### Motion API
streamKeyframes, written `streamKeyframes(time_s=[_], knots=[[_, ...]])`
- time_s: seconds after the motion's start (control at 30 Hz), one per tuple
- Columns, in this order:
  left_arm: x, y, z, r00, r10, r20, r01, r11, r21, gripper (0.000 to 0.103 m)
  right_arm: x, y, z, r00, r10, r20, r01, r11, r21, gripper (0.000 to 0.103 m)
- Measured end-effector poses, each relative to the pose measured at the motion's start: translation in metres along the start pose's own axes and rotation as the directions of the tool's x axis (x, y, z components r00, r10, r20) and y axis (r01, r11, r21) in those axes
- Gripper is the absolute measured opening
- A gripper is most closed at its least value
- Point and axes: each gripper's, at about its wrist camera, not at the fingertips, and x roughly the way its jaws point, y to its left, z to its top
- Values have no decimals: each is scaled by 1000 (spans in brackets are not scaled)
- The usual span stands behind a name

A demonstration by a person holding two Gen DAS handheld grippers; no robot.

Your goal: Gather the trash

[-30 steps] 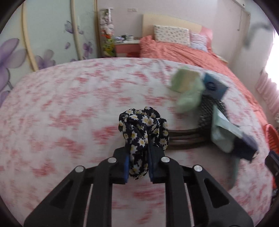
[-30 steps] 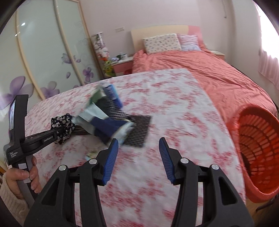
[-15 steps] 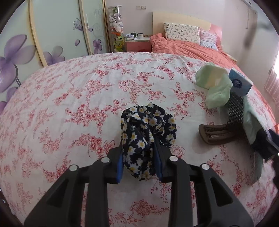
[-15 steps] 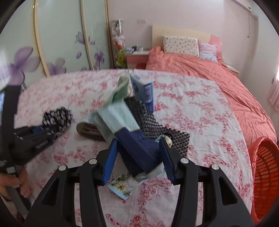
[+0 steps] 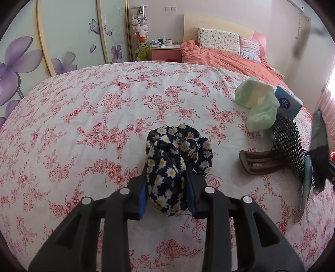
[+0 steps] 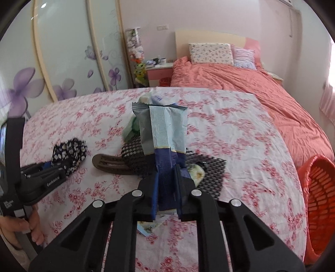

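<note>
- Left gripper [image 5: 167, 192] — my jaws clamped on the daisy-print cloth [image 5: 178, 154], held low over the flowered bedspread [image 5: 83, 125], as it was a second ago.
- Right gripper [image 6: 166, 189] — open a second ago; now pinched on the blue-and-teal wrapper [image 6: 165, 134], lifted upright off the pile.
- Orange basket [image 6: 318, 198] — far right; I judge the wrapper goes there next.

Bedroom: pink walls [image 6: 146, 14]; wardrobe doors [image 5: 69, 41] with purple flowers; bed [image 6: 240, 83] in coral bedding, two pillows [image 6: 210, 53]; pink nightstand [image 5: 165, 52]; bright daylight at right.
</note>
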Motion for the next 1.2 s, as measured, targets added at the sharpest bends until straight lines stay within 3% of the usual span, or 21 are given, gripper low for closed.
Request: streamKeyframes(time_s=[0.13,0.3,0.5,0.67,0.83,1.2], knots=[[0,0,0,1000,1,0,-1,1000,0,32,-13,-27,2,999,-42,16,41,997,73,14],[0,0,0,1000,1,0,-1,1000,0,32,-7,-60,-9,989,-135,-64,142,983,116,14],[0,0,0,1000,2,0,-2,1000,0,33,8,-71,-19,986,-123,-110,139,979,146,16],[1,1,0,1000,3,0,-3,1000,-2,34,17,-77,-20,987,-119,-108,136,976,169,40],[0,2,0,1000,3,0,-3,1000,-3,35,23,-78,-21,986,-133,-102,149,975,167,45],[1,3,0,1000,-2,0,2,1000,-7,36,29,-76,-20,975,-175,-136,194,970,143,45]])
